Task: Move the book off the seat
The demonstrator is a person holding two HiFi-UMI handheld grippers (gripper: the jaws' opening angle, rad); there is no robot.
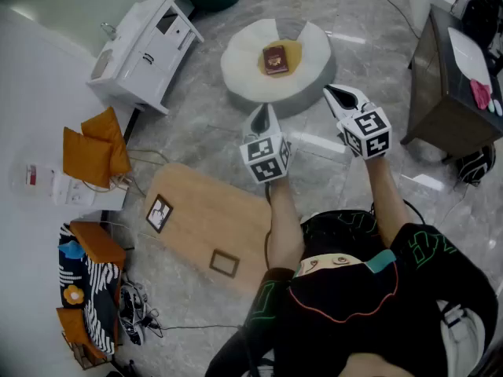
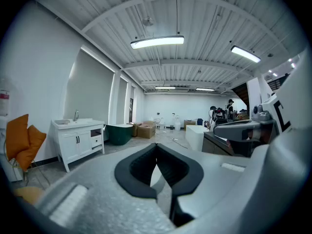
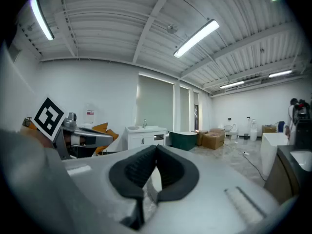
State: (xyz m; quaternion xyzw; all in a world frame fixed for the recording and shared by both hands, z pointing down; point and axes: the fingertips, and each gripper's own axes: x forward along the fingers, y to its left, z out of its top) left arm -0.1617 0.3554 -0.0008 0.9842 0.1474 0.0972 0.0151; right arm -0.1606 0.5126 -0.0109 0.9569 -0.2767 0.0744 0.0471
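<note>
The dark red book (image 1: 276, 60) lies flat in the middle of the round white seat (image 1: 236, 65), on the yellow hollow at the seat's centre and clear of its padded rim. The seat stands on the grey marble floor (image 1: 369, 22), towards the far edge of the head view.

Both grippers hang in the air on the near side of the seat, well short of the book, pointing roughly level and a little down. The left gripper (image 1: 265, 115) has its jaws pressed together, the black pads (image 2: 141, 172) meeting at the tips with nothing between them. The right gripper (image 1: 339, 95) is closed the same way and holds nothing; its pads (image 3: 173, 174) meet too.

A wooden board (image 1: 200, 230) lies on the floor below the left gripper. A white vanity cabinet (image 1: 141, 49) with a basin on top stands at the left, one of its compartments open and dark. A dark green tub (image 2: 118, 133) sits beyond it, with cardboard boxes (image 2: 146, 129) further back; their contents cannot be made out. Orange cushions (image 1: 94, 148) lean at the left wall.
</note>
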